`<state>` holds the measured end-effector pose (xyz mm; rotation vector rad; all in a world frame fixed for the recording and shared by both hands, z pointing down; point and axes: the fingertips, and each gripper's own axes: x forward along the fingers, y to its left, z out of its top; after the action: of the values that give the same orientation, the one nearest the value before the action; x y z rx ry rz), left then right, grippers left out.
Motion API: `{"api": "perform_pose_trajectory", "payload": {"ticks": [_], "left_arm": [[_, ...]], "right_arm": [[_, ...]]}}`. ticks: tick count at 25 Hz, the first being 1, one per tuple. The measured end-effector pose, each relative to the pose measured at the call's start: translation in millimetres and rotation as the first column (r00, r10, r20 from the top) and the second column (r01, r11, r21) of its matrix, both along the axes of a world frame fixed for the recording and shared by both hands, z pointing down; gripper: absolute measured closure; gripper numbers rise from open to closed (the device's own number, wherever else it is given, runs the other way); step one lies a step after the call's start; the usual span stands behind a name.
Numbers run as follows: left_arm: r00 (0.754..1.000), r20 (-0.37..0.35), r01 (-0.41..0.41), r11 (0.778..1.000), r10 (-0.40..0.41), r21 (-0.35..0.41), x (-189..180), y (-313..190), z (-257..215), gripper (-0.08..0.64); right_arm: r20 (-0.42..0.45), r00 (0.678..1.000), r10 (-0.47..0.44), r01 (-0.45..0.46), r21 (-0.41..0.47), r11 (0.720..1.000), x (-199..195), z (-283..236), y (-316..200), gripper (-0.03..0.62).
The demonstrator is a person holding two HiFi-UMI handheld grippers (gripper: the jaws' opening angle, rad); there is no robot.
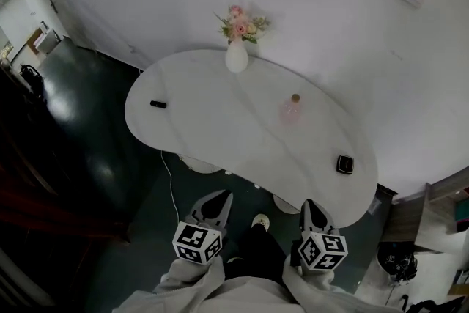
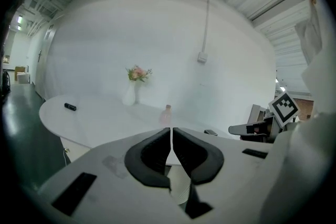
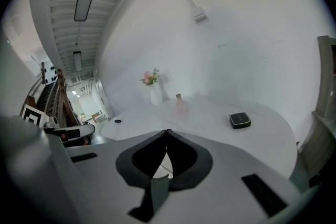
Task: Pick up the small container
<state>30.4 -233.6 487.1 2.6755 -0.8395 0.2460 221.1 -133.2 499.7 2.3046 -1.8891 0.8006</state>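
A small black square container (image 1: 345, 164) lies near the right end of the white table (image 1: 220, 121); it also shows in the right gripper view (image 3: 240, 120) and the left gripper view (image 2: 211, 132). A small pink bottle (image 1: 292, 110) with a cork top stands mid-table. My left gripper (image 1: 220, 196) is shut and empty, held short of the table's near edge, with its jaws touching (image 2: 171, 131). The right gripper (image 1: 311, 203) is also shut on nothing (image 3: 167, 132). It hangs off the near edge, a short way from the black container.
A white vase (image 1: 236, 55) with pink flowers stands at the table's far edge by the wall. A small black object (image 1: 157, 104) lies at the left end. A cable (image 1: 170, 183) hangs under the table. A dark floor lies to the left and furniture (image 1: 410, 220) to the right.
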Motion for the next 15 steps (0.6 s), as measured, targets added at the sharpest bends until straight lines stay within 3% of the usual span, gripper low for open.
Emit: {"api": "perform_pose_trajectory", "payload": {"ticks": [15], "left_arm": [[0.998,0.044,-0.042,0.999,0.044,-0.029,85.4,-74.8,4.6,0.537]], "right_arm": [[0.037,0.999,0.007,-0.007,-0.018,1.0,75.0,5.1,-72.0,0.543]]}}
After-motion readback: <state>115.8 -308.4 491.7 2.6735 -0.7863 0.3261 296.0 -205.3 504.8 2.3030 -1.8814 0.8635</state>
